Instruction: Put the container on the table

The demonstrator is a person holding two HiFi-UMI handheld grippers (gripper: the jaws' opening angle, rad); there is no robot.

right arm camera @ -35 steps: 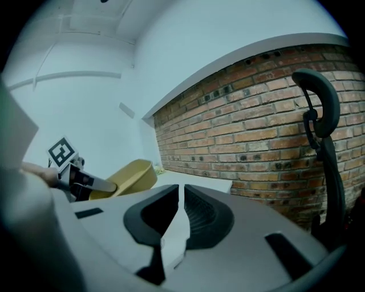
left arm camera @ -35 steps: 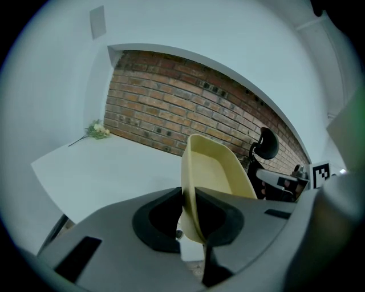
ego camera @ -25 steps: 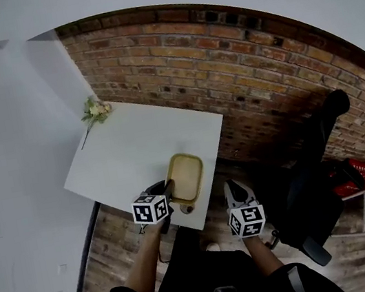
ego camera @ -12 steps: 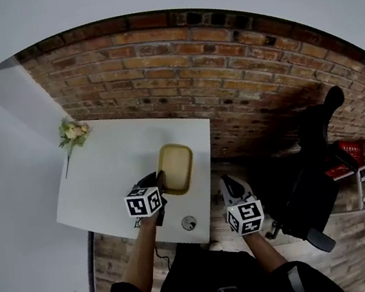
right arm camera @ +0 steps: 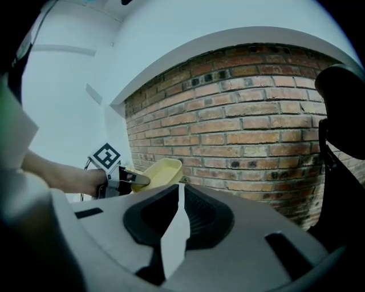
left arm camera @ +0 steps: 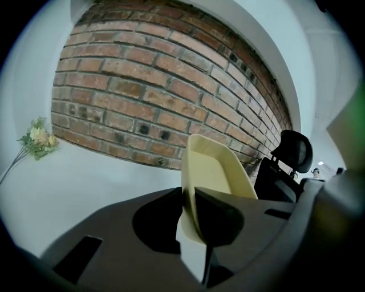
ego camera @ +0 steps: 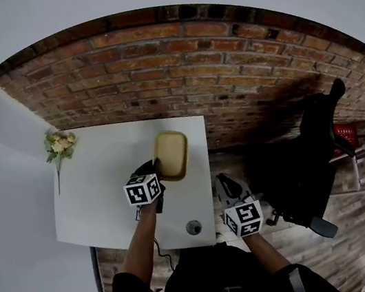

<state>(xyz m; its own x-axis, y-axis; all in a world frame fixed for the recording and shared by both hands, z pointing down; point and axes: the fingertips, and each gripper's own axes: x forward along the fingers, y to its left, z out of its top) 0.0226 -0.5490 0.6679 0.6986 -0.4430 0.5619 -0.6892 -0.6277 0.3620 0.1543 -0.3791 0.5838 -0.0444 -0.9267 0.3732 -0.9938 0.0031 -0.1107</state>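
A pale yellow, shallow container (ego camera: 171, 154) is over the far right part of the white table (ego camera: 101, 198). My left gripper (ego camera: 156, 172) is shut on the container's near rim. In the left gripper view the container (left arm camera: 214, 171) juts forward, tilted, from between the jaws of the left gripper (left arm camera: 191, 199). I cannot tell whether its base touches the table. My right gripper (ego camera: 223, 185) hangs beyond the table's right edge, shut and holding nothing. The right gripper view shows the right gripper (right arm camera: 178, 197), and to its left the container (right arm camera: 159, 170) in the left gripper (right arm camera: 130, 180).
A small bunch of flowers (ego camera: 58, 144) lies at the table's far left corner. A small round grey thing (ego camera: 194, 227) sits near the table's front edge. A brick wall (ego camera: 224, 64) runs behind the table. A black office chair (ego camera: 305, 169) stands to the right on the wooden floor.
My left gripper has carried the container from the table's front edge toward the brick wall. The round grey thing stayed by the front edge. The right gripper has barely moved.
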